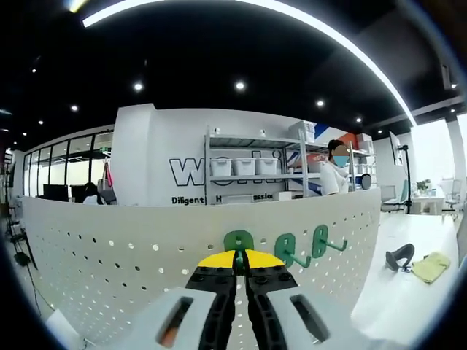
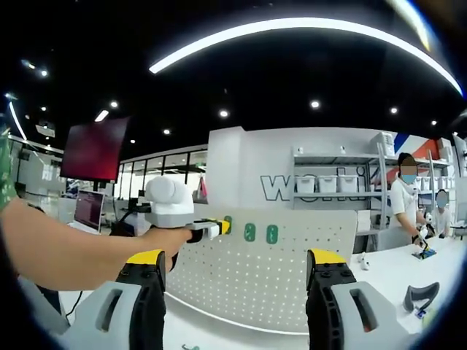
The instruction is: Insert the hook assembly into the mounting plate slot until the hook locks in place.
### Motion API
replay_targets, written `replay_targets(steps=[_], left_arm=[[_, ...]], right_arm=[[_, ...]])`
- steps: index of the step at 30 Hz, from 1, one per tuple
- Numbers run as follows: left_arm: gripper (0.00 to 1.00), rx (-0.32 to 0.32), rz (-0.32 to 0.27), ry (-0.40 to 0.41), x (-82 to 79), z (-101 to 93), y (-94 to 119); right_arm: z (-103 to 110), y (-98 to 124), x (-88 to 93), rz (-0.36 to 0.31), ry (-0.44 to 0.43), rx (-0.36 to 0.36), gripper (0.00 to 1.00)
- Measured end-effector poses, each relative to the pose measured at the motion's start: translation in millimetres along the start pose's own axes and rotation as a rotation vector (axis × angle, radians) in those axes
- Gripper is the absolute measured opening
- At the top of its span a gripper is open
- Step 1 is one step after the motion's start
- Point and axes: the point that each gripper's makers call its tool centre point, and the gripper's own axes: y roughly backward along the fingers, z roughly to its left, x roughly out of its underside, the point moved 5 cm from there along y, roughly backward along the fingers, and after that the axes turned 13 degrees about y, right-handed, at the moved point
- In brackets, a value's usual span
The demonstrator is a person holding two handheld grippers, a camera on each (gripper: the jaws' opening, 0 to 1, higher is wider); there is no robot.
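A white pegboard mounting plate [image 1: 131,255] stands upright on the table. My left gripper [image 1: 241,259] is shut, its yellow-tipped jaws pinching a green hook [image 1: 238,240] right against the plate's face. Two more green hooks [image 1: 286,249] [image 1: 321,240] hang on the plate just to its right. In the right gripper view the plate [image 2: 284,277] lies ahead, and a person's hand holds the left gripper [image 2: 210,228] against it beside two mounted green hooks [image 2: 249,232] [image 2: 271,234]. My right gripper [image 2: 236,257] is open wide, holds nothing, and hangs well back from the plate.
A dark curved object [image 1: 400,257] and a yellow cloth [image 1: 430,267] lie on the white table right of the plate. A shelf with white bins [image 1: 244,166] stands behind, with people [image 2: 403,208] working at the back right. A person's forearm [image 2: 51,251] crosses the left side.
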Motion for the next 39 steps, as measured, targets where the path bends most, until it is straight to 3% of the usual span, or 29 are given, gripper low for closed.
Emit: replay_targets(steps=[25, 39], left_arm=[[0.03, -0.040, -0.003, 0.000, 3.2, 0.9, -7.0], [0.03, -0.076, 0.010, -0.066, 2.3, -0.1, -6.2]], right_arm=[[-2.8, 0.8, 4.3, 0.000, -0.003, -0.004, 0.80], [-3.3, 3.8, 6.3, -0.008, -0.016, -0.003, 0.79]])
